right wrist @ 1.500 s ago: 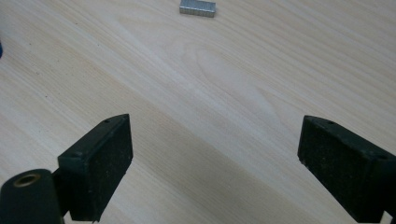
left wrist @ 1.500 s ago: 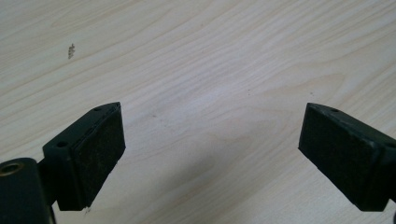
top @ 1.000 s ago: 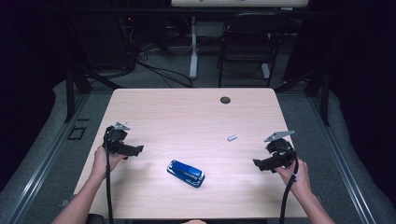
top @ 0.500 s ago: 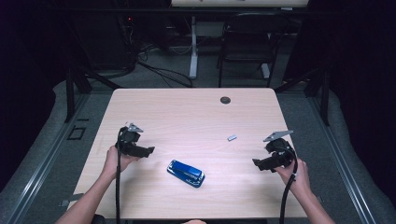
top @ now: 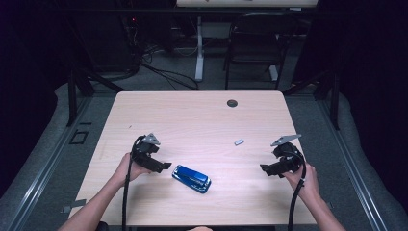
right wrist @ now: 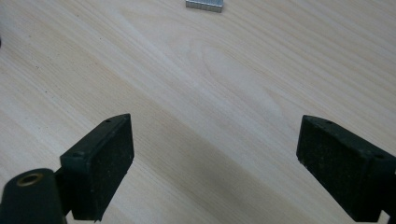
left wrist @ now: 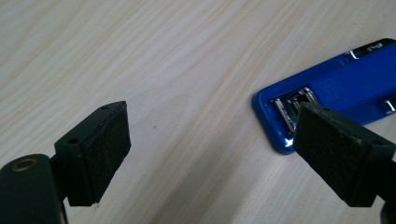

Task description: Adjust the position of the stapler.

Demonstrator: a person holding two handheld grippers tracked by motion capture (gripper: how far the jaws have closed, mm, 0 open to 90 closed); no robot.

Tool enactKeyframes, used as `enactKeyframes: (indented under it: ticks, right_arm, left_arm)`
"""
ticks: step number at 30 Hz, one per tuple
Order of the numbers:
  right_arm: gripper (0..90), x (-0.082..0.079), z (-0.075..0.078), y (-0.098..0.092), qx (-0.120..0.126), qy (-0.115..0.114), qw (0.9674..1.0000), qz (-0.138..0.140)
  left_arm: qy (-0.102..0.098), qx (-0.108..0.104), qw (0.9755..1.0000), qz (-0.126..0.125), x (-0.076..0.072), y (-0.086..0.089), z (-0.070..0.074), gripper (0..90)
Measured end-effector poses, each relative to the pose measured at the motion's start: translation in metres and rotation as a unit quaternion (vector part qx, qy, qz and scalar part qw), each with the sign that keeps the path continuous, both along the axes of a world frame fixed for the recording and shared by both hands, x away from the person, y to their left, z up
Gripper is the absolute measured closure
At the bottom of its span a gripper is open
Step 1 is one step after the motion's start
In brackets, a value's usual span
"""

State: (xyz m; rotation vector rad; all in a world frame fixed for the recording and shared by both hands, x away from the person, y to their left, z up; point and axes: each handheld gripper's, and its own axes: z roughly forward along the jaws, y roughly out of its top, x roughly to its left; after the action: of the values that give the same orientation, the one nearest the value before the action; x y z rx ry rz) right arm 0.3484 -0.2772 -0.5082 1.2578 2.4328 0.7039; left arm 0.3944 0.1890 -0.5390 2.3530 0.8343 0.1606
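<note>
- the light wooden table (top: 192,115) takes up the middle of the high view, with a small dark round hole (top: 232,103) near its far edge.
- the left gripper (top: 163,165), held in the person's left hand (top: 129,168) at the near left, has its jaws spread wide with nothing between them; in the left gripper view its right jaw overlaps the end of the stapler, and i cannot tell if it touches it.
- the right gripper (top: 265,169), held in the right hand (top: 304,178) at the near right, also has its jaws wide apart and empty over bare wood.
- the blue stapler (top: 191,178) lies flat near the table's near edge, just right of the left gripper and well apart from the right one; its metal parts show in the left gripper view (left wrist: 327,102).
- a small grey strip of staples (top: 238,142) lies alone, far and left of the right gripper, also at the top of the right gripper view (right wrist: 204,5).
</note>
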Motion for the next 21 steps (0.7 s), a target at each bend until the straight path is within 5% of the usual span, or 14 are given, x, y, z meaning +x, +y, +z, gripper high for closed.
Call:
enactKeyframes:
  ticks: [10,21]
  right_arm:
    - [11.5,0.0,-0.001,-0.001,0.004,0.005,1.0,-0.004]
    - [12.2,0.001,-0.002,-0.001,0.003,0.008,1.0,-0.004]
  left_arm:
    - [0.012,-0.003,0.9977,-0.066,-0.006,-0.024,-0.005,9.4]
    - [0.024,0.005,0.9953,-0.094,-0.008,-0.039,-0.011,5.5]
